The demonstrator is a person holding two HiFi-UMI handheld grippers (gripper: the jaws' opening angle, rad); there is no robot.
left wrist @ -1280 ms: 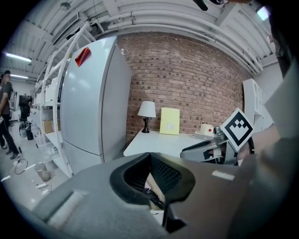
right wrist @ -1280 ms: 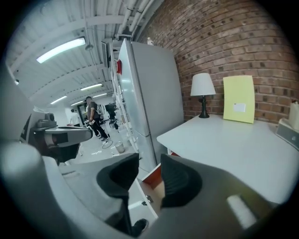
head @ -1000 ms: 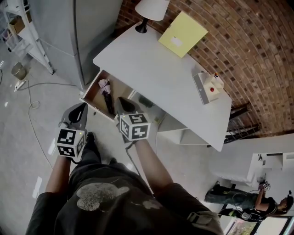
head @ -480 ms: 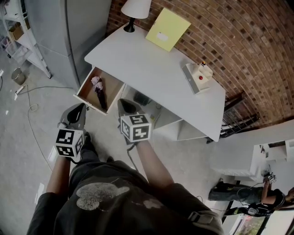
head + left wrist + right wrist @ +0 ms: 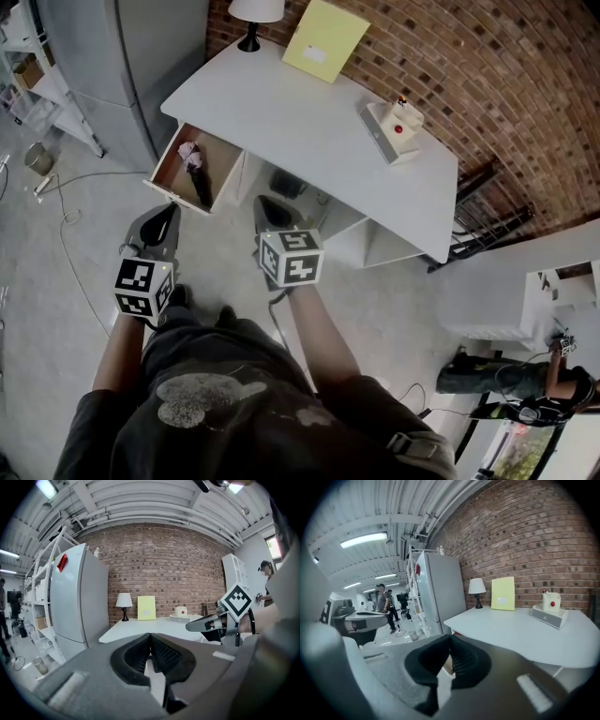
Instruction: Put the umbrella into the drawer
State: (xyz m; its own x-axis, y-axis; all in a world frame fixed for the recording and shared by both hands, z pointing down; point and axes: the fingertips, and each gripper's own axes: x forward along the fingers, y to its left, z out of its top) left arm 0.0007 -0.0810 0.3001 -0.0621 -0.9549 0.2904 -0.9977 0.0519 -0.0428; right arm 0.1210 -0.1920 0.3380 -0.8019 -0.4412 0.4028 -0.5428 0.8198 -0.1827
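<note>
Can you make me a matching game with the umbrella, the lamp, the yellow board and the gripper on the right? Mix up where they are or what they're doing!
Things
1. umbrella
2. table lamp
3. yellow board
4. right hand-held gripper

Places or states
A. standing up against the brick wall
B. shut, with nothing in it
C. lying in the open drawer
D. standing on a corner of the white desk

Pairs: 1-C, 2-D, 3-A, 4-B
</note>
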